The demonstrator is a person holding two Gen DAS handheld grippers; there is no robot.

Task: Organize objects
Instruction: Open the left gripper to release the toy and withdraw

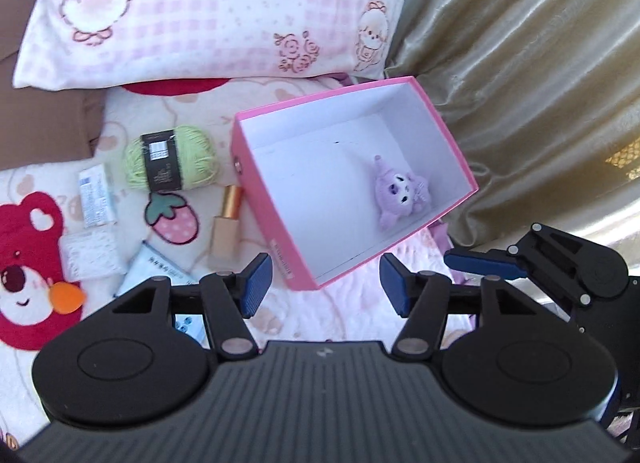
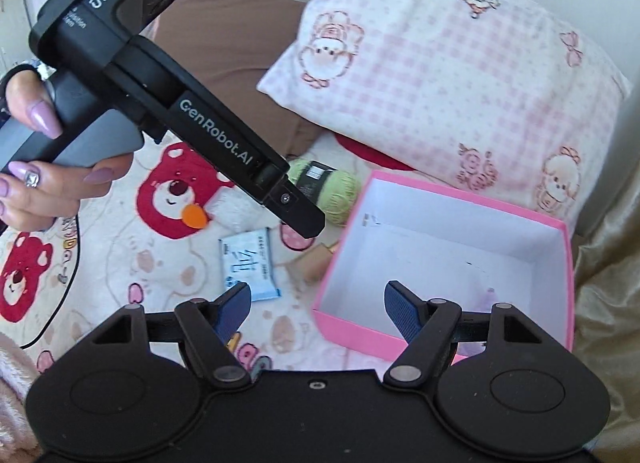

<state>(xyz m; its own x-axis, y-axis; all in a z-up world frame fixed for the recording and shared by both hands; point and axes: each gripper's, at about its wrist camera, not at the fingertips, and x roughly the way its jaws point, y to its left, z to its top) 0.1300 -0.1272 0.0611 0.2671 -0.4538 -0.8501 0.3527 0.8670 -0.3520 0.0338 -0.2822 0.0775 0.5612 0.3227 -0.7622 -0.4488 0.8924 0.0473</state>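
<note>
Two grippers over a bed with a bear-print blanket (image 1: pixel 24 255).
- Left gripper (image 1: pixel 326 283): fingers (image 1: pixel 254 283) moderately apart, nothing between them.
- Right gripper (image 2: pixel 318 313): fingers (image 2: pixel 402 313) wide, empty.
- Pink box (image 1: pixel 256 199), lid off, white inside, at 12 o'clock from the left gripper; purple plush toy (image 1: pixel 400 193) lying in its 3 o'clock corner.
- Green yarn ball (image 1: pixel 172 163), 9 o'clock of the box.
- Gold-capped bottle (image 1: pixel 226 223), just beside the box wall.
- Small packets (image 1: pixel 96 197), 9 o'clock of the bottle.
- Pink checked pillow (image 1: pixel 208 11), 12 o'clock.
</note>
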